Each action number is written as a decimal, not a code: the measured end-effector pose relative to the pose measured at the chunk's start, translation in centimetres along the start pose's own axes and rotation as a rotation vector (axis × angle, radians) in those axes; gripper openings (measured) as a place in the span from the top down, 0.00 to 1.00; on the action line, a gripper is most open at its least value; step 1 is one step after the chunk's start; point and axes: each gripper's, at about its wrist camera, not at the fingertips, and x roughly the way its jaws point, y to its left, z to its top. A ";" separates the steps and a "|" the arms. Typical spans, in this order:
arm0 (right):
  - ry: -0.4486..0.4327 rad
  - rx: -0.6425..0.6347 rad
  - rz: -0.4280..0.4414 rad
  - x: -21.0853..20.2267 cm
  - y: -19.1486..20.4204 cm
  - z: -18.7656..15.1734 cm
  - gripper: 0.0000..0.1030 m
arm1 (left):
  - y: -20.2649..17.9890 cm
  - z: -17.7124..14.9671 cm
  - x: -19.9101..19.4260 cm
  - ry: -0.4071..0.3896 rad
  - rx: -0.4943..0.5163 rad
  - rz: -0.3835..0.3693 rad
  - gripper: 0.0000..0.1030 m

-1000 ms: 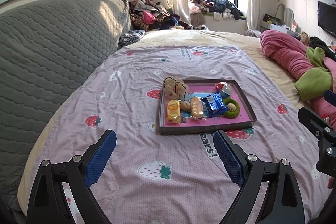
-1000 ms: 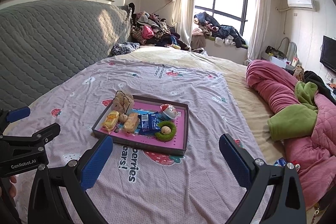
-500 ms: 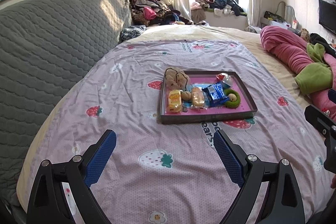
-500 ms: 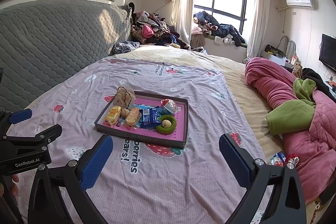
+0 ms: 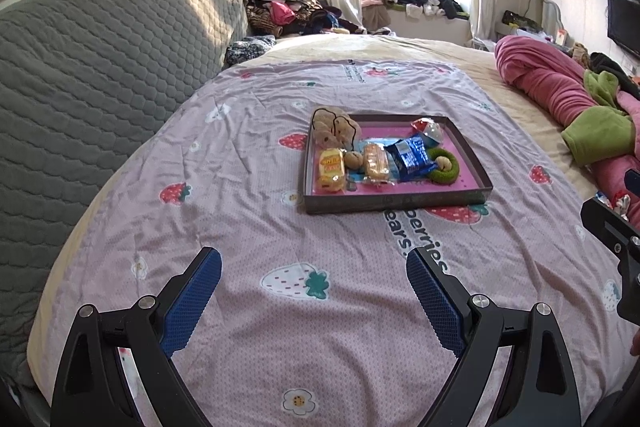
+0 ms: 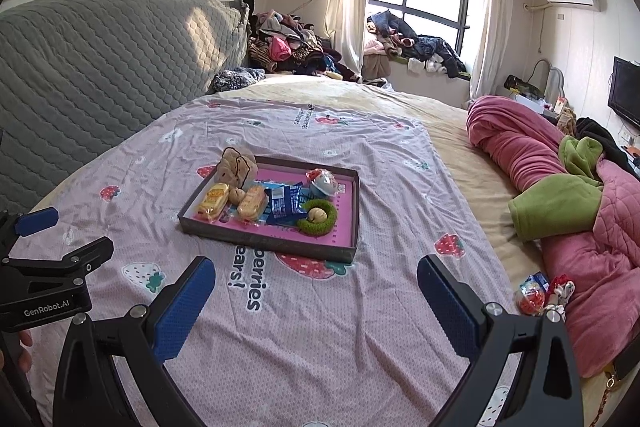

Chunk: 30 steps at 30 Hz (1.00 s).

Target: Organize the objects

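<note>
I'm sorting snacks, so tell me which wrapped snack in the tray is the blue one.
The blue packet in the tray's middle, beside the green ring. The two wrapped cakes left of it are yellow-orange.

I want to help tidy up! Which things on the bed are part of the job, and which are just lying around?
Part of the job:
- tray
- yellow snack packet
- blue wrapper
- green ring
- loose snacks by the pink blanket
- left gripper and right gripper, both open

Just lying about:
- pink blanket
- clothes pile
- TV
</note>
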 end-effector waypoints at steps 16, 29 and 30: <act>0.026 0.010 -0.002 0.8 -0.5 -1.9 0.01 | -0.5 -2.0 1.5 0.011 0.009 -0.020 0.08; 0.043 0.006 0.003 1.8 -0.6 -3.4 0.01 | -0.7 -3.1 2.6 0.014 0.011 -0.024 0.08; 0.043 0.007 0.003 1.9 -0.6 -3.5 0.01 | -0.7 -3.2 2.7 0.014 0.011 -0.025 0.08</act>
